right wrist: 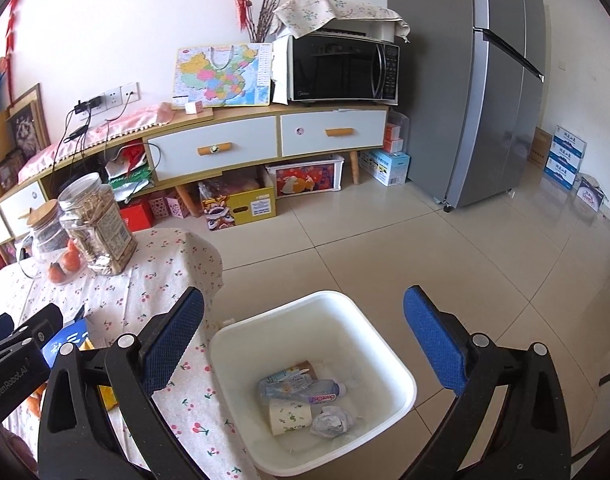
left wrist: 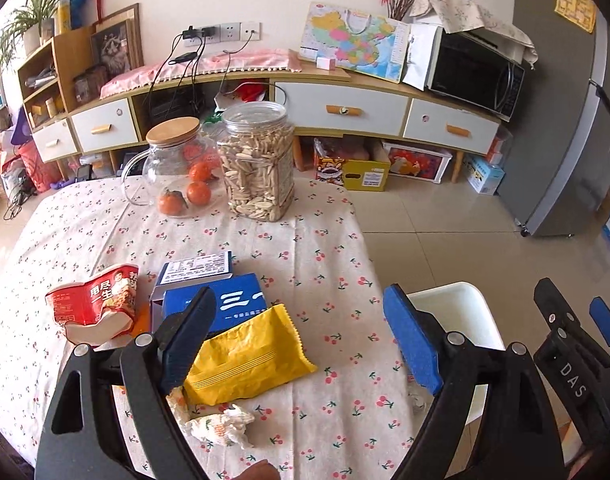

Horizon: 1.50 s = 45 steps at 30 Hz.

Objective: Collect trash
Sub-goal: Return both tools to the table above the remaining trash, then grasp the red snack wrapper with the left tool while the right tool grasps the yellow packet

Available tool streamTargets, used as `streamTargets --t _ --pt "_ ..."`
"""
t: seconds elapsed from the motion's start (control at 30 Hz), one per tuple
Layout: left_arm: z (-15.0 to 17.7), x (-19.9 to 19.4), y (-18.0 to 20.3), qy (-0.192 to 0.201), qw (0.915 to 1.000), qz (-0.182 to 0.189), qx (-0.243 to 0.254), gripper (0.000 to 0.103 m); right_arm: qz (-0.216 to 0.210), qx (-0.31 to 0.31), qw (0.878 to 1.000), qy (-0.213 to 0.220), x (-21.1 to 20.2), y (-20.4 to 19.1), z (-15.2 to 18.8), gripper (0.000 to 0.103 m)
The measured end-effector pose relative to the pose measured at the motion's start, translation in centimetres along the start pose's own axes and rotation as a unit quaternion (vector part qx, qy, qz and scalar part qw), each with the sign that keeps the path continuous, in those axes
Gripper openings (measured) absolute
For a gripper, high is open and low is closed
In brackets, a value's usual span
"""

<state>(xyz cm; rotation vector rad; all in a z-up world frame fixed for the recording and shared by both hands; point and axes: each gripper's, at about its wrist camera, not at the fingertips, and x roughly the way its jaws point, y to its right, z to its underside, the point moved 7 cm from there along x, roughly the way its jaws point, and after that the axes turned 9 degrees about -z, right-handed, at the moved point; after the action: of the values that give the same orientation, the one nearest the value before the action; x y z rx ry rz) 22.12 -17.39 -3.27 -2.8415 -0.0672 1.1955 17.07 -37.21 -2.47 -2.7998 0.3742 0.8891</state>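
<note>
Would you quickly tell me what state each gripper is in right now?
Left gripper: open, empty, above the yellow snack wrapper.
Right gripper: open, empty, over the white plastic bin.

"DAS" runs in white along the black body of the right gripper point(left wrist: 607, 326), seen past the white bin point(left wrist: 461, 304). "GenRobot.AI" stands on the left gripper point(right wrist: 25, 322) beside the bin. The red snack cup point(left wrist: 95, 300), left of the blue box point(left wrist: 241, 300), shows "用尽一生"; the box shows "三一".
</note>
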Motion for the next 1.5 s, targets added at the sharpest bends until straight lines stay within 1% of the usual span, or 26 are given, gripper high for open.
streamTargets --t 0.23,0.33,0.73,0.93,1.13,1.2,1.23,1.27,1.33,1.4,1.47,1.5 --pt "0.9 1.0 -4.7 -0.012 0.9991 -0.034 -0.020 0.083 -0.030 -0.020 0.999 -0.010 0.8 -4.5 0.4 0.096" --pt "1.3 1.4 -6.8 -0.021 0.9981 -0.048 -0.034 0.083 -0.049 -0.027 0.998 -0.018 1.3 -6.7 0.7 0.096" --pt "2.6 2.5 -15.1 -0.038 0.9908 -0.103 -0.078 0.083 -0.109 -0.054 0.992 -0.044 2.5 -14.7 2.6 0.096" --pt "3.2 3.8 -19.6 -0.054 0.9841 -0.132 -0.106 0.085 -0.123 -0.071 0.988 -0.057 3.4 -17.4 3.7 0.096" --pt "4.3 6.3 -24.1 -0.079 0.9733 -0.153 -0.152 0.085 -0.118 -0.078 0.987 -0.075 4.6 -18.0 4.6 0.096" --pt "4.8 7.5 -25.0 -0.096 0.9701 -0.143 -0.171 0.085 -0.114 -0.076 0.987 -0.080 5.0 -17.8 4.7 0.096" --pt "5.1 8.2 -25.3 -0.108 0.9684 -0.130 -0.183 0.085 -0.112 -0.074 0.987 -0.084 5.3 -17.5 4.8 0.096" --pt "5.5 8.9 -25.6 -0.122 0.9655 -0.118 -0.197 0.085 -0.111 -0.073 0.987 -0.089 5.7 -17.3 4.9 0.096" --pt "6.3 10.2 -26.1 -0.149 0.9570 -0.091 -0.232 0.085 -0.117 -0.064 0.985 -0.106 6.5 -16.9 5.3 0.096" --pt "6.9 11.3 -26.2 -0.171 0.9470 -0.052 -0.267 0.085 -0.138 -0.047 0.980 -0.137 7.6 -16.5 6.0 0.096" --pt "7.2 12.0 -26.1 -0.184 0.9369 -0.016 -0.297 0.085 -0.171 -0.031 0.969 -0.174 8.7 -16.4 6.9 0.096" --pt "7.3 12.2 -26.1 -0.187 0.9325 -0.002 -0.309 0.083 -0.189 -0.022 0.963 -0.190 9.2 -16.4 7.3 0.096"
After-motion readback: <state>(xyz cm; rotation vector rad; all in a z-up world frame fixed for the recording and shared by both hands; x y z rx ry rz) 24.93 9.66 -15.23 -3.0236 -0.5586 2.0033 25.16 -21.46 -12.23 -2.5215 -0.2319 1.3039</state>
